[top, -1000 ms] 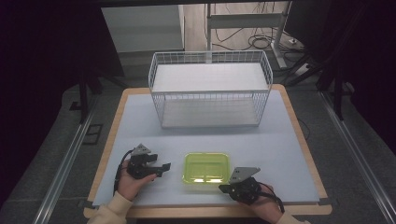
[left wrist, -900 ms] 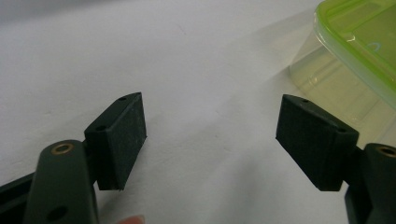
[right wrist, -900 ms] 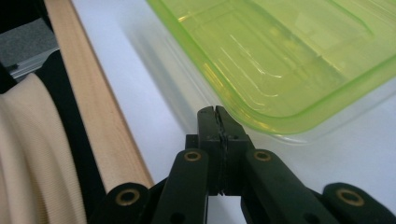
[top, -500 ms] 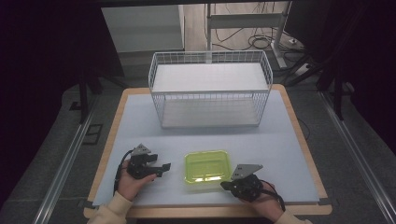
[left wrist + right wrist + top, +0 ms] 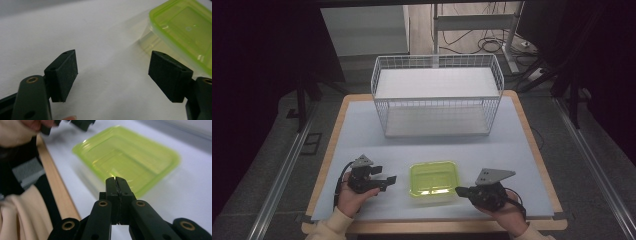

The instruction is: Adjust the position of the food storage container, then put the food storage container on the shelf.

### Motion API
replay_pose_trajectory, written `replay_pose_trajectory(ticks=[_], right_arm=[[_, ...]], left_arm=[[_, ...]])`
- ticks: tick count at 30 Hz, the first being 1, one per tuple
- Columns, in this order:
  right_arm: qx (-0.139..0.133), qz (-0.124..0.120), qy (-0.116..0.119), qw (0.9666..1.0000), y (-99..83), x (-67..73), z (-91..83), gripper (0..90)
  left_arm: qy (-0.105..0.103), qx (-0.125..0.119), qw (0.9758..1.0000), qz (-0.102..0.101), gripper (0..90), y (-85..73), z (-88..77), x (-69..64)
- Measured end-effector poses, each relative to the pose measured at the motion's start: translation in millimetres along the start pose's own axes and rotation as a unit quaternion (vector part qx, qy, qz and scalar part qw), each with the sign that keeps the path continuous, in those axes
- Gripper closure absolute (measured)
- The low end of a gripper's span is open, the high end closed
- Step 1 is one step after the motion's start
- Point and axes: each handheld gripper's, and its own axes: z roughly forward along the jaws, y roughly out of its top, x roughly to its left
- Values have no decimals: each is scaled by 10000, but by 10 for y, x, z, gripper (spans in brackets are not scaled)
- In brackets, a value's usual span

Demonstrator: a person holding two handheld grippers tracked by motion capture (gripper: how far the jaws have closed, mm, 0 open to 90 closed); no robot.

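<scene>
The work looks to be at its very beginning. The green box [image 5: 433, 178] lies flat on the table [image 5: 362, 125], between the two grippers and well apart from the wire basket [image 5: 437, 95] at the far side. Nothing has hold of it yet.

The left gripper [image 5: 388, 180] has its jaws wide apart, with only bare table between the pads [image 5: 66, 72]; the box [image 5: 185, 32] is just beyond the tip of one pad and off to the side, near but not touching, as far as I can see. The right gripper [image 5: 460, 190] has its jaws pressed fully together and holds nothing. In the right gripper view the box [image 5: 127, 157] is directly ahead of the closed fingertips [image 5: 116, 182], very near its closer rim (whether they touch it, I cannot tell).

So I judge that everything is left: to grasp the box, to lift it, and probably to carry it toward the basket. The right gripper must open first before it can take the rim.
</scene>
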Motion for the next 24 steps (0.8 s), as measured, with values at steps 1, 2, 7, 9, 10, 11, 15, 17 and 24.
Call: replay_pose_trajectory(ticks=[1,2,7,9,10,11,15,17,24], right_arm=[[-136,182,-10,9997,4,-92,-42,893],[-136,182,-10,9997,4,-92,-42,893],[-205,427,-136,9988,-8,-244,-77,893],[-196,448,-142,9987,-13,-266,-71,893],[-185,467,-141,9986,-12,-274,-67,891],[-194,474,-144,9986,-9,-284,-60,875],[-257,620,-127,9977,-6,-323,-32,685],[-266,702,-122,9971,-10,-341,-22,591],[-162,1112,37,9937,-23,-407,40,461]], left_arm=[[0,-32,10000,6,228,5,-15,-5],[-4,-53,10000,8,228,10,-30,-14],[-57,-78,10000,-1,228,27,-45,-49],[-74,-60,10000,25,228,27,-43,-50],[-82,-48,10000,11,228,26,-46,-54],[-96,-45,9999,-30,228,23,-52,-60],[-193,-91,9997,-98,229,29,-88,-82],[-291,-85,9995,-128,229,38,-84,-97],[-672,4,9973,-312,235,58,-65,-160]])
